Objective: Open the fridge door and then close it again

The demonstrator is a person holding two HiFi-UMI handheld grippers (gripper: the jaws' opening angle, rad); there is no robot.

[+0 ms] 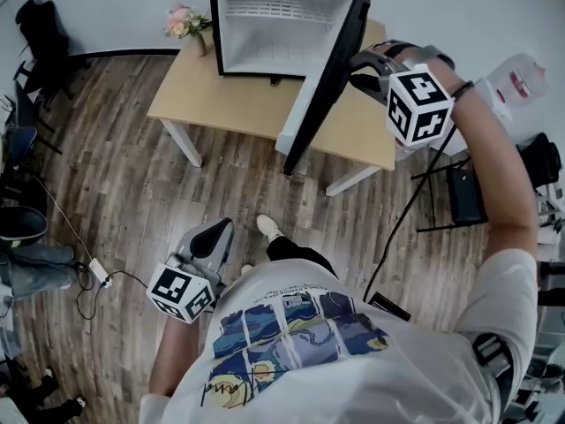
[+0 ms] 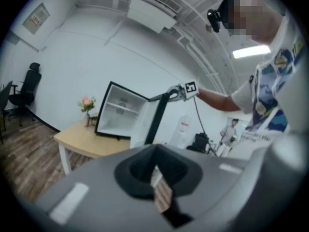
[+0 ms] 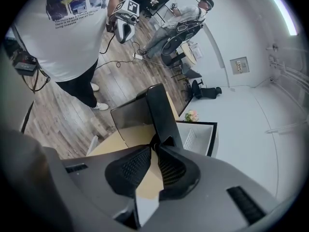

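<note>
— What's on the table (image 1: 225, 104)?
— A fridge (image 1: 274, 34) at the back, its door (image 1: 328, 73) swung out, and a vase (image 1: 201, 46) of flowers at the back left corner.
— And under the table?
— Wood floor (image 1: 115, 175), with a power strip (image 1: 99, 274) lying well apart.

The mini fridge (image 1: 282, 25) stands on the table (image 1: 229, 104) at the middle of the rear edge. The fridge door (image 1: 327, 78) stands open, reaching out past the front edge toward the right. The flower vase (image 1: 187, 26) sits at the rear left corner, left of the mini fridge. The right gripper (image 1: 357, 64) is on the door's top edge. The left gripper (image 1: 212, 237) hangs well apart, before the table.
</note>
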